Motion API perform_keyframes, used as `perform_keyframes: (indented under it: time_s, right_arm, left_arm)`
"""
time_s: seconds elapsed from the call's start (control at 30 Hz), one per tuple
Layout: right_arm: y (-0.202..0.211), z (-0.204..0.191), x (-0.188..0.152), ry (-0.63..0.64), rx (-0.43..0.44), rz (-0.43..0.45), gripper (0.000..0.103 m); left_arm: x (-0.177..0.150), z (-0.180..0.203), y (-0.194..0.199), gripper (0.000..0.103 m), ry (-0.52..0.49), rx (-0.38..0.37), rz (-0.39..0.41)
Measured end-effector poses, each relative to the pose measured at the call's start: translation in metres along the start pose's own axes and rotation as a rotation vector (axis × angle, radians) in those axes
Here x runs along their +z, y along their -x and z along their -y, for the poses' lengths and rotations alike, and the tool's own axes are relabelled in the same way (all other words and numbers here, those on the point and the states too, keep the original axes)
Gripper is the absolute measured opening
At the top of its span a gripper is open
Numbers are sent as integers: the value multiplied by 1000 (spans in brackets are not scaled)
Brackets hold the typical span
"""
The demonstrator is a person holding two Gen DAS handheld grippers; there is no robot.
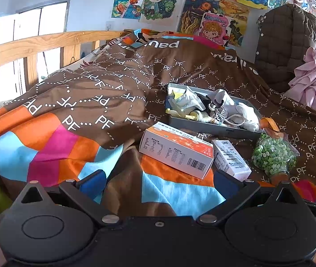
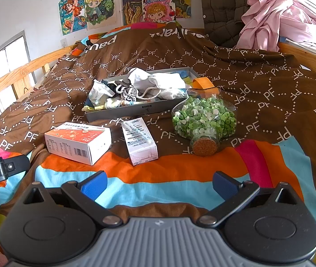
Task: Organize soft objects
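A grey tray [image 1: 202, 128] [image 2: 122, 113] lies on the bed, filled with several soft cloth items [image 1: 220, 108] [image 2: 142, 87]: white and grey socks, a drawstring pouch, yellow-patterned pieces. My left gripper [image 1: 159, 182] is open and empty, low over the quilt, short of the boxes. My right gripper [image 2: 160, 184] is open and empty, near the quilt's front stripes. The left gripper's body shows at the left edge of the right wrist view [image 2: 0, 170].
In front of the tray lie an orange-and-white box [image 1: 178, 150] [image 2: 77, 142], a small white carton [image 1: 231, 158] [image 2: 140, 142] and a corked glass bottle of green beads [image 1: 273, 155] [image 2: 204, 120]. A brown quilt [image 1: 113, 93] covers the bed. A wooden rail [image 1: 24, 46] runs along the left; pink clothes [image 2: 278, 15] are piled at the back right.
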State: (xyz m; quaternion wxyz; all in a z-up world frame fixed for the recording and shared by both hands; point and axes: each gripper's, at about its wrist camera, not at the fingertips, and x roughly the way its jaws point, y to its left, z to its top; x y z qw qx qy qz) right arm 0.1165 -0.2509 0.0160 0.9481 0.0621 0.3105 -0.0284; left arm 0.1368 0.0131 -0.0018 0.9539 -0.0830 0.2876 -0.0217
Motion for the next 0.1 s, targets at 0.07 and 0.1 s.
perform_keyframes:
  time_s: [0.07, 0.1]
  right_arm:
    - [0, 0, 0, 0, 0, 0, 103]
    - [1, 0, 0, 0, 0, -1, 103]
  left_arm:
    - [0, 0, 0, 102, -1, -3, 1]
    - [0, 1, 0, 102, -2, -3, 0]
